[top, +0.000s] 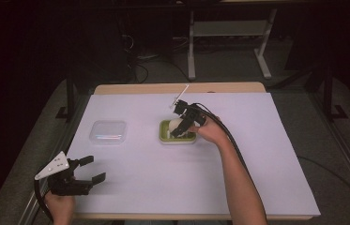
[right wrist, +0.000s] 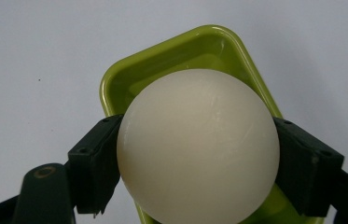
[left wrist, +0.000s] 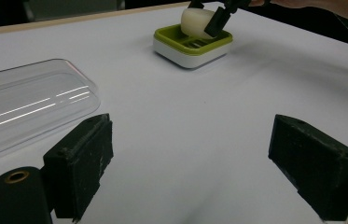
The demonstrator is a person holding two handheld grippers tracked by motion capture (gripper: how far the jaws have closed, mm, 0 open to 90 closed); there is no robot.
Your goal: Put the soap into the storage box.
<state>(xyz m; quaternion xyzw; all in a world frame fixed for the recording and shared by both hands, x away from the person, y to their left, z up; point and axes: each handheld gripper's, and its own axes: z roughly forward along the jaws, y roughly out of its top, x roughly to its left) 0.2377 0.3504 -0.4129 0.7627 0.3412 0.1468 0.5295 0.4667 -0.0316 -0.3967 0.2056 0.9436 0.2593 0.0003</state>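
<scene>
Now, the soap (right wrist: 198, 144), a pale rounded bar, sits squeezed between the right gripper's (top: 185, 123) two black jaws, one pressed to each flank, directly over the green dish (right wrist: 209, 46). Whether its underside touches the dish or hangs just clear, I can't tell; the left gripper view puts it tilted at the dish's (left wrist: 192, 46) back edge, so it's at the rim or barely above. That side-on pinch makes sense: a slick, curved bar wants pressure across its widest part, and the hand comes in steeply from above so the jaws clear the dish walls.

Out from there, the clear lid (top: 108, 131) lies flat on the white sheet (top: 257, 178), well apart to the left of the dish, out of the way of the working hand. Nearer the person, the left gripper (top: 84, 174) hovers low by the table's near-left corner, jaws spread wide with nothing between them, facing the lid (left wrist: 27, 107) and seemingly waiting its turn.

The count: one soap, one dish, one lid, two grippers, one busy and one idle.
</scene>
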